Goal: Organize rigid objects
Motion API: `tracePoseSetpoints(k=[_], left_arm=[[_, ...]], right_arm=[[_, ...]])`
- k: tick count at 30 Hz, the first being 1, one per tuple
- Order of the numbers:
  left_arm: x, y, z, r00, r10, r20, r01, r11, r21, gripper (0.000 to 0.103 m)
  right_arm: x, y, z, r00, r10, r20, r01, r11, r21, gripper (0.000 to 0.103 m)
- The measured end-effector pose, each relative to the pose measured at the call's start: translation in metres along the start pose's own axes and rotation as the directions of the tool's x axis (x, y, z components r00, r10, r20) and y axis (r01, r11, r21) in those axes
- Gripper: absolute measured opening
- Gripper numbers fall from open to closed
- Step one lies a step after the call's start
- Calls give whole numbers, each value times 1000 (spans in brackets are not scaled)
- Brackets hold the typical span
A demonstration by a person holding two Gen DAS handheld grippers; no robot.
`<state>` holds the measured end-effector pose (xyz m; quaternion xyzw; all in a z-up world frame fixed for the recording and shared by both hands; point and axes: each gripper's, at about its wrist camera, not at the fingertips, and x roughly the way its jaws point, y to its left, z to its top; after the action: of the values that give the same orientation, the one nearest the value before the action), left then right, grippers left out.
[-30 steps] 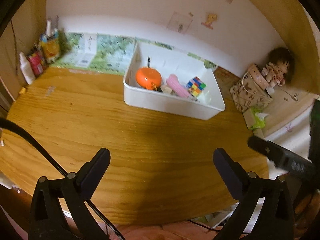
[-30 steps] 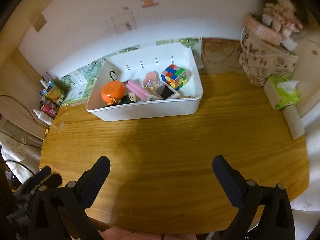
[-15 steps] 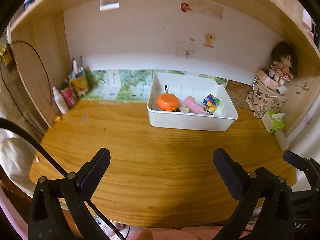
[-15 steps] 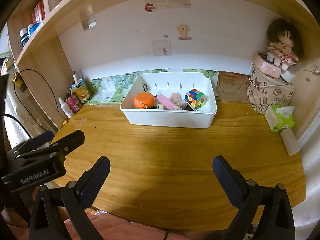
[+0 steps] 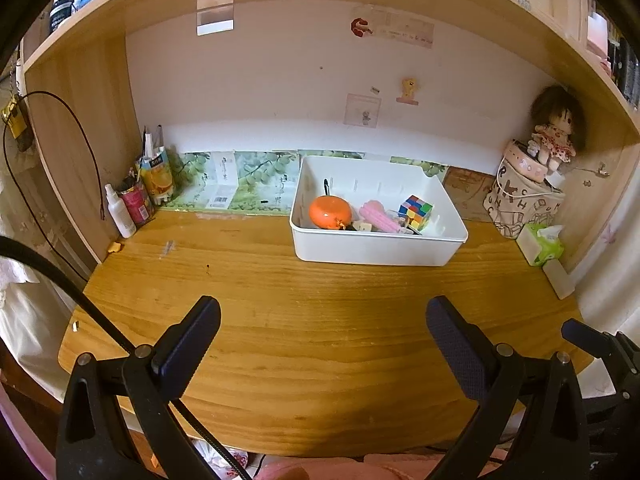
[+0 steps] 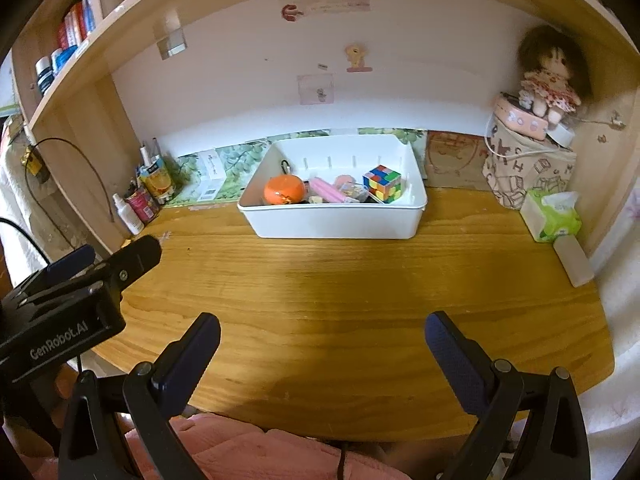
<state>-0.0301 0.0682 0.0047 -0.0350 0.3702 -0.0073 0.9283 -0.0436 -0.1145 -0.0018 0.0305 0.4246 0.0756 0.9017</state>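
Presently, a white bin (image 6: 336, 222) on the desk (image 6: 360, 292) is filled with an orange ball (image 6: 282, 190), pink case (image 6: 326, 192) and puzzle cube (image 6: 383, 183); left gripper (image 5: 320, 338) and right gripper (image 6: 322, 346) are held wide apart, empty.

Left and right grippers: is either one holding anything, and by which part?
Nothing is held. The left gripper and right gripper are both open over bare desk, short of the white bin.
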Motion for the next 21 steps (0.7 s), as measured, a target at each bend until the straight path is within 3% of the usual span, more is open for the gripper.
tracePoseSetpoints(k=[21], left_arm=[[22,-15,3,999,-16,-37,18,999,48,102]], right_arm=[[26,-8,4,996,-7,-94,9,1000,22,103]])
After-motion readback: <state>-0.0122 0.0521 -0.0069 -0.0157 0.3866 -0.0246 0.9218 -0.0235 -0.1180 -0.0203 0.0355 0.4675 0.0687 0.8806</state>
